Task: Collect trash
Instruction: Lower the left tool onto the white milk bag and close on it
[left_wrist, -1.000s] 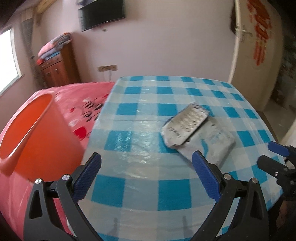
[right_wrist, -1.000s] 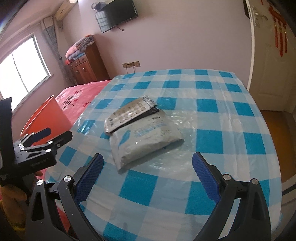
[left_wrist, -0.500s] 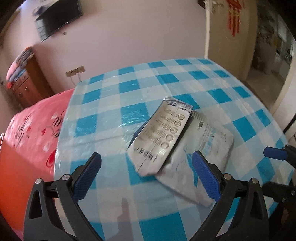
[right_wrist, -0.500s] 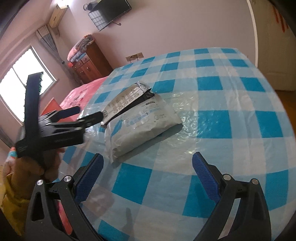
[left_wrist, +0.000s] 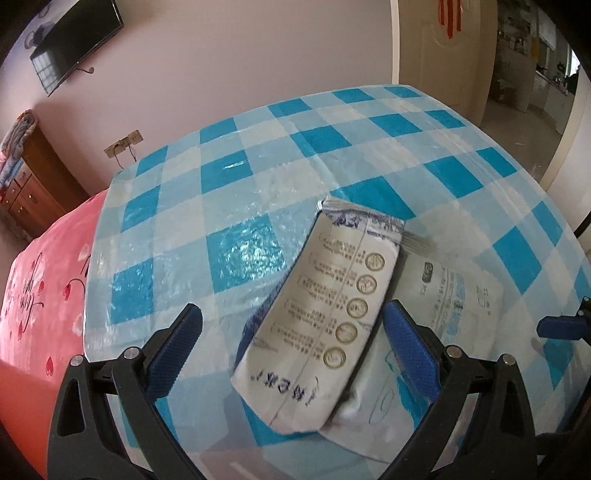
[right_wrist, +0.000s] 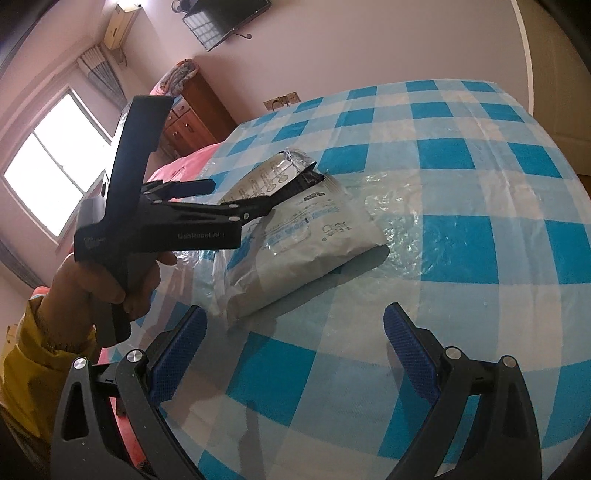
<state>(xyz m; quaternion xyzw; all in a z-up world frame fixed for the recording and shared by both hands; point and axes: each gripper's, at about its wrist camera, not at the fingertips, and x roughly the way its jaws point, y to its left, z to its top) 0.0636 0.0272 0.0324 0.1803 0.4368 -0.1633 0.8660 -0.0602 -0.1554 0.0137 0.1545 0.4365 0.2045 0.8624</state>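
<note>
Left gripper (left_wrist: 291, 343) spread wide, straddling the near end of the silver wrapper (left_wrist: 325, 317), not gripping. Wrapper lies on the white pouch (right_wrist: 295, 243) on checkered worktop (right_wrist: 461, 184). Right gripper (right_wrist: 291, 341) wide apart, near pouch, holding nothing.

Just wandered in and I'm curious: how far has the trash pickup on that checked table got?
Nothing looks collected yet. The narrow silver wrapper lies on the larger white plastic pouch on the blue checked tablecloth. The open left gripper is around the wrapper, unclosed. The right gripper hangs open, empty. Both pieces remain.
</note>
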